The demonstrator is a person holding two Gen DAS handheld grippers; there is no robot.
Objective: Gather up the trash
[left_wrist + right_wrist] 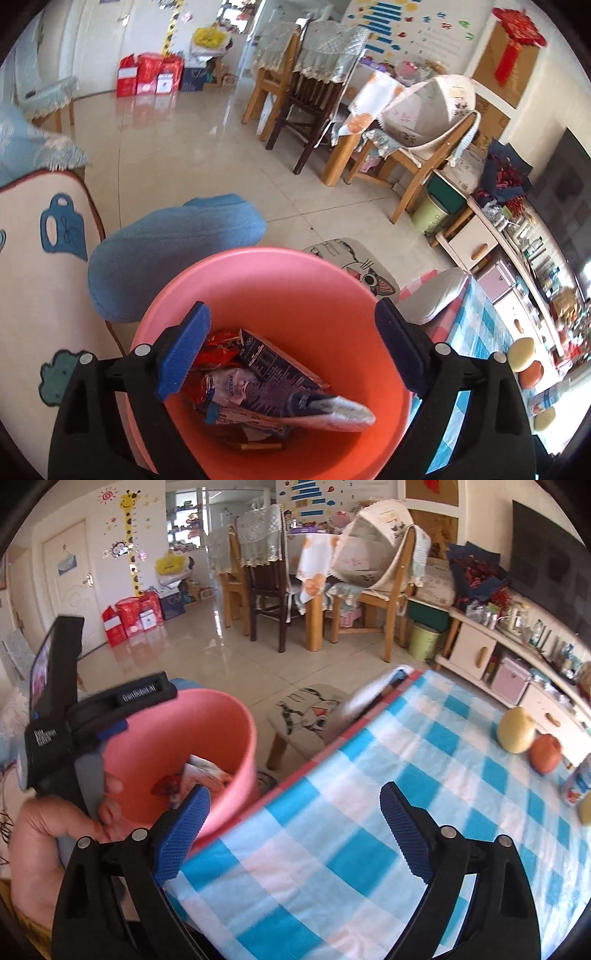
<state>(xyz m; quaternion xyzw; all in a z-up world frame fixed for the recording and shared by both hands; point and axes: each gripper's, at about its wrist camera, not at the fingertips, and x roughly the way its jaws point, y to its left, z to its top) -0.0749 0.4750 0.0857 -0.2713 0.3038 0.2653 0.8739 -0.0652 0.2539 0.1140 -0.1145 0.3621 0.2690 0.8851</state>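
The pink bucket [273,295] is a round plastic one with smooth walls, more orange deep inside, and it stands just beside the edge of the table [369,812], which has a blue and white checked cloth. Inside the bucket lies the trash: a dark printed carton [273,369] lying slanted, a red crumpled wrapper [218,347] at its left, and a white and purple packet [325,410] toward the bottom. The left gripper [291,354] hangs over the mouth of the bucket with its blue pads [184,354] wide apart, and they press on nothing. The right gripper [295,830] is over the table cloth, also wide open and empty. In the right wrist view a hand [48,842] holds the left gripper's handle next to the bucket. A pear [515,729] and a red fruit [545,753] rest on the table, well apart from the bucket.
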